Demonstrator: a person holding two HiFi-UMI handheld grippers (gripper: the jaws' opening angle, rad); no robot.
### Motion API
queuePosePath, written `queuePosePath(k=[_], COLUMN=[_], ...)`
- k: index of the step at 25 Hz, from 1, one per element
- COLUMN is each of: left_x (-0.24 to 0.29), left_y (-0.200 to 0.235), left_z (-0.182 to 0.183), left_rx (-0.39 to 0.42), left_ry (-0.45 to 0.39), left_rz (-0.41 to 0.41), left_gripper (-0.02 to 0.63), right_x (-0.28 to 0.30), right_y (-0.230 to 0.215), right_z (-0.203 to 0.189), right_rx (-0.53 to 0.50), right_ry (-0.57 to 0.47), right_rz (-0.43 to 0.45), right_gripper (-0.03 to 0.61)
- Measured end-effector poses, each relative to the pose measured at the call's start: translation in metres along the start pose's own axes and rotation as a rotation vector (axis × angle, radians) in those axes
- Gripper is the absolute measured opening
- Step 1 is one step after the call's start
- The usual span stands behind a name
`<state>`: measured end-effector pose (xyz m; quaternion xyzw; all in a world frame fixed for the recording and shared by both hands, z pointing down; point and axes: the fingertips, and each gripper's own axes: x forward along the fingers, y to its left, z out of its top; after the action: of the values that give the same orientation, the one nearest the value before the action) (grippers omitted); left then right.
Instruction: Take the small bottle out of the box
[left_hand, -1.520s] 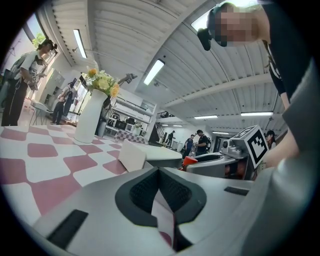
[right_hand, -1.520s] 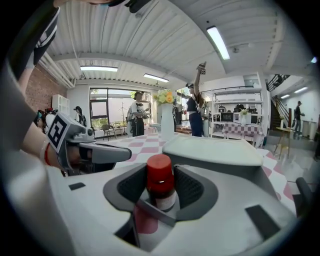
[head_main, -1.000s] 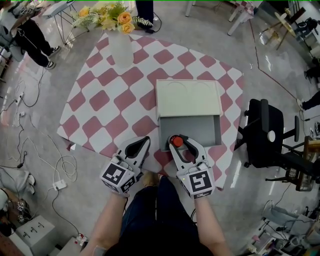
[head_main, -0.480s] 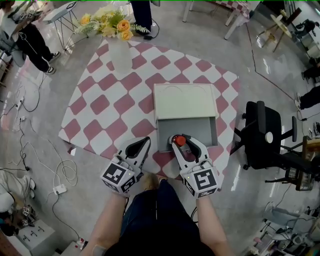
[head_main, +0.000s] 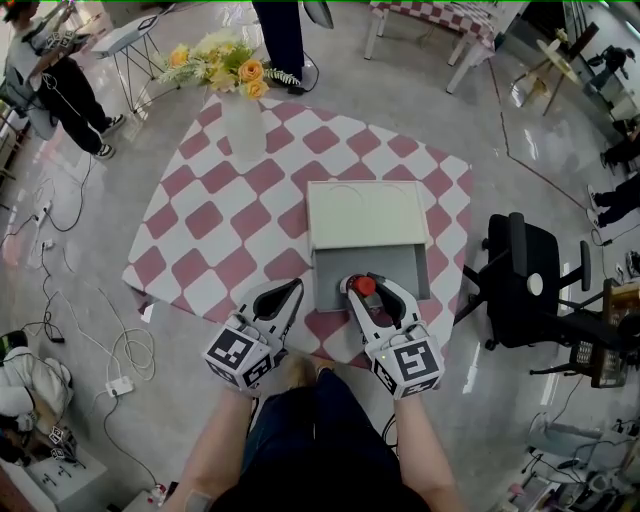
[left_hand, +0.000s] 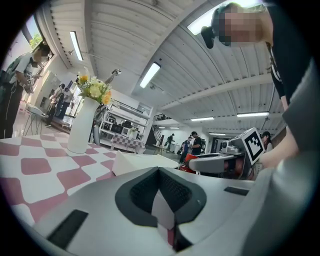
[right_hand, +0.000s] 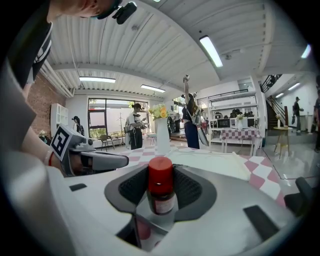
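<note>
Your right gripper (right_hand: 160, 192) has its jaws closed on the small bottle (right_hand: 160, 176), the dark pads (right_hand: 131, 187) pressing its sides below the red cap while it stands upright between them. From above, that bottle sits over the near end of the open box (head_main: 368, 213), at the grey tray's front edge. Your left gripper (left_hand: 160, 174) has its jaws drawn together at the tips, nothing between them, and rests on the checked table (head_main: 210, 220) just beside the box's near left corner. A white vase (head_main: 240, 125) of flowers stands at the table's far side.
</note>
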<state>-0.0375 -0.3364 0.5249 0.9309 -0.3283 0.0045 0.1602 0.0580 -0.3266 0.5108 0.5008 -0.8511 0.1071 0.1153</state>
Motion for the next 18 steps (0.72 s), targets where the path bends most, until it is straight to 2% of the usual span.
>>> queuePosePath(k=[18], left_x=[-0.006], left_y=[-0.002], left_z=[0.032], left_rx=[0.017], left_ry=[-0.050], left_rz=[0.033], left_gripper=[0.002], right_x=[-0.010], right_y=[0.002], right_z=[0.029], right_rx=[-0.009], right_ry=[-0.041], right_rz=[0.025], right_gripper=[0.149])
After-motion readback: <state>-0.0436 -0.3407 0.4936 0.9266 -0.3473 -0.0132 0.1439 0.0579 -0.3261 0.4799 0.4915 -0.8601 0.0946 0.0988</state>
